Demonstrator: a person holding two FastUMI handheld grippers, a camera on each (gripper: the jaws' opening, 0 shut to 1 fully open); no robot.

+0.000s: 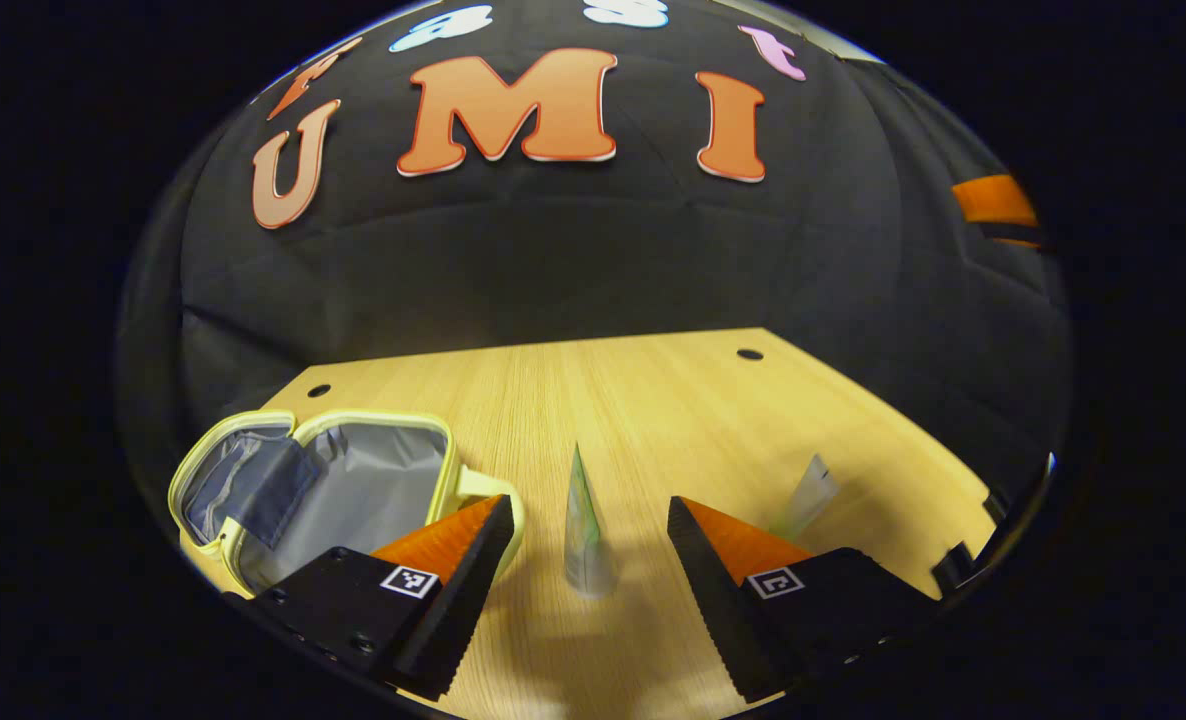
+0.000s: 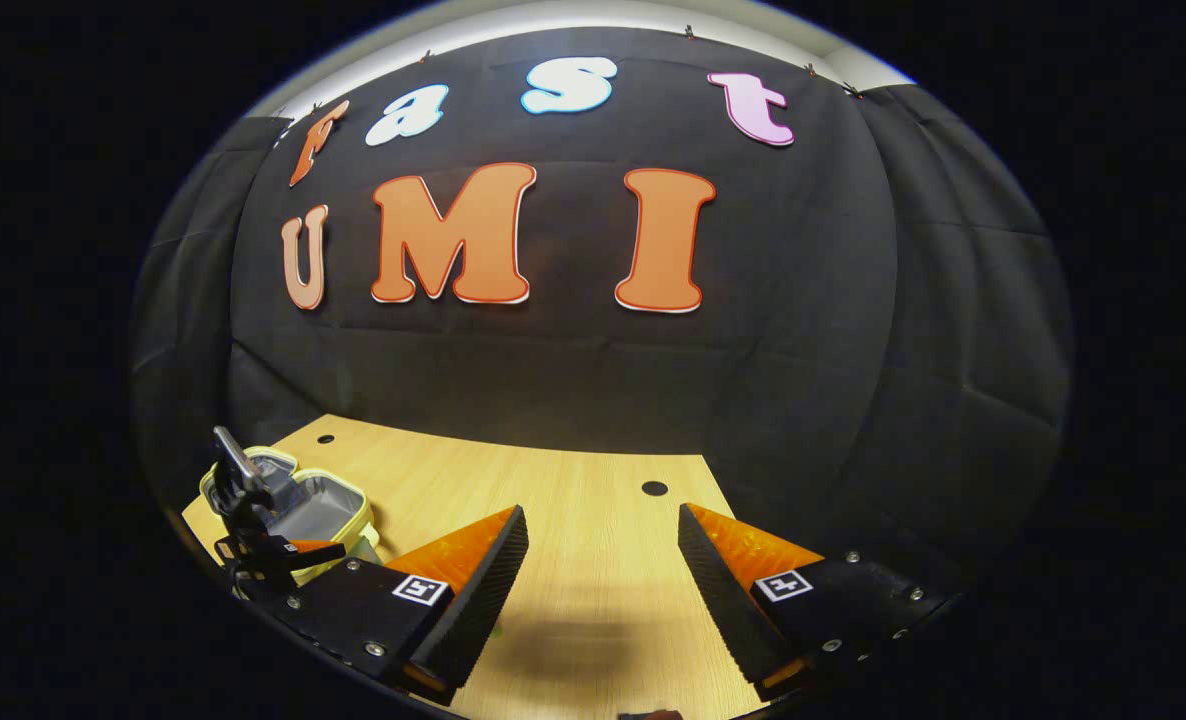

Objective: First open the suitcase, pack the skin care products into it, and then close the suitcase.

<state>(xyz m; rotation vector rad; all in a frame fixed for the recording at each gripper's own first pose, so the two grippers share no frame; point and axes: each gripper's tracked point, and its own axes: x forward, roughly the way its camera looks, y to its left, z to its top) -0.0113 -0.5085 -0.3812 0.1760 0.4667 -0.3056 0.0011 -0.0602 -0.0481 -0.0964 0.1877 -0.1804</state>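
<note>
The small yellow suitcase (image 1: 323, 480) lies open at the left of the wooden table (image 1: 653, 400), showing its grey lining. A green and white skin care tube (image 1: 585, 530) stands cap down between the fingers of my left gripper (image 1: 589, 510), which is open and not touching it. A second pale tube (image 1: 805, 498) stands just beyond the right finger. In the right gripper view, my right gripper (image 2: 603, 525) hangs open over bare table, with the open suitcase (image 2: 318, 505) far to its left and the other gripper (image 2: 253, 520) in front of that case.
Black cloth walls close off the back and right of the table (image 2: 593, 500). Small dark holes (image 1: 750, 354) dot the tabletop near its far edge. The table's right edge (image 1: 963, 500) runs close to the second tube.
</note>
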